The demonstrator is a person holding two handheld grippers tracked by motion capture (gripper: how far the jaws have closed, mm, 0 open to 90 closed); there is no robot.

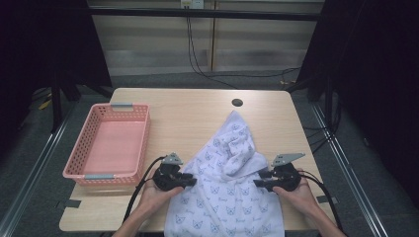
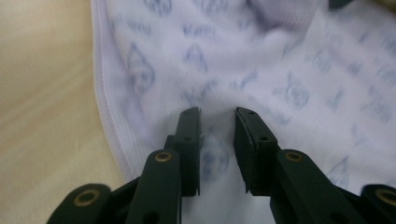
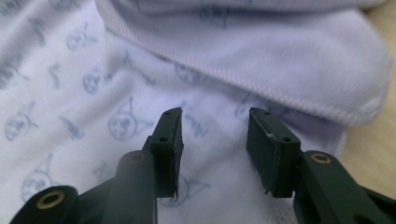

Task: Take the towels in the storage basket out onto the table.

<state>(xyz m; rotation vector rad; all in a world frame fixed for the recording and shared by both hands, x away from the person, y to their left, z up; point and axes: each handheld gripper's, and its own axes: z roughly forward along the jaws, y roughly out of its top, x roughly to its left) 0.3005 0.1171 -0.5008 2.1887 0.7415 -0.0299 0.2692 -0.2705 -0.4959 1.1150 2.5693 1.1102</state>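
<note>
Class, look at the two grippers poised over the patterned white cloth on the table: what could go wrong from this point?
1. Both the left gripper and the right gripper stand open over the cloth; closing now might pinch several layers, since a fold lies just ahead of the right one.
2. The cloth's near end hangs past the table edge, so a loose grip could let it slide off.
3. The pink basket sits close to the left gripper; a wide swing could knock it.
</note>
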